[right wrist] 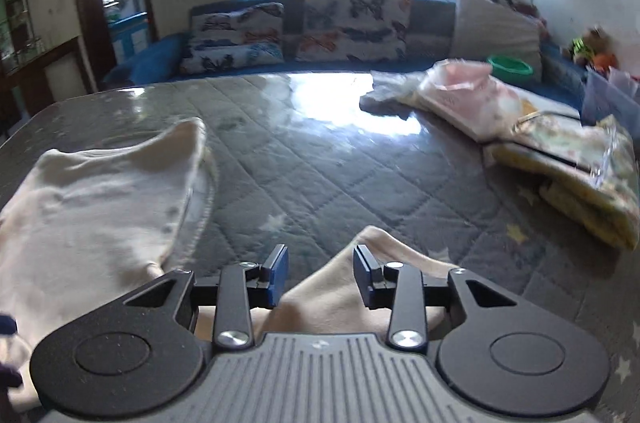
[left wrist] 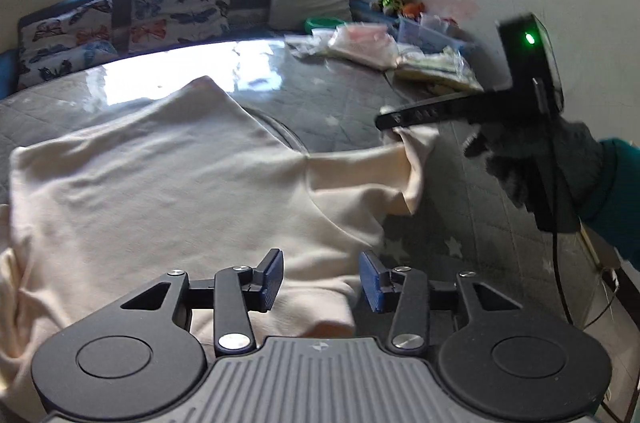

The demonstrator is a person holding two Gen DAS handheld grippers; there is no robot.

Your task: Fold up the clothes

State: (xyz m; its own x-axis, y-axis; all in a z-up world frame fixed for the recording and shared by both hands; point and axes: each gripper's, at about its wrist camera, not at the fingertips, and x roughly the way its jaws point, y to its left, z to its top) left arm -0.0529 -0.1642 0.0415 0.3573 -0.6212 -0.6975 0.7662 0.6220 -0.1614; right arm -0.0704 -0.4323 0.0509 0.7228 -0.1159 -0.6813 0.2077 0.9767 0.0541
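A cream long-sleeved top [left wrist: 172, 191] lies spread on the grey quilted table cover [left wrist: 352, 111]. My left gripper [left wrist: 322, 277] is open and hovers just above its near edge, with nothing between the blue pads. In the left wrist view my right gripper [left wrist: 390, 127] reaches in from the right with the sleeve end [left wrist: 416, 151] at its tip, lifted off the table. In the right wrist view the right gripper [right wrist: 320, 273] stands open, and the cream sleeve [right wrist: 340, 287] lies under and between its blue pads. The top's body [right wrist: 100, 195] lies to the left.
Bagged folded clothes [right wrist: 500, 115] are stacked at the table's far right, with a clear plastic box [left wrist: 424, 33] and a green bowl [right wrist: 510, 65] behind them. A blue sofa with butterfly cushions [right wrist: 296, 27] runs along the table's far edge under a window.
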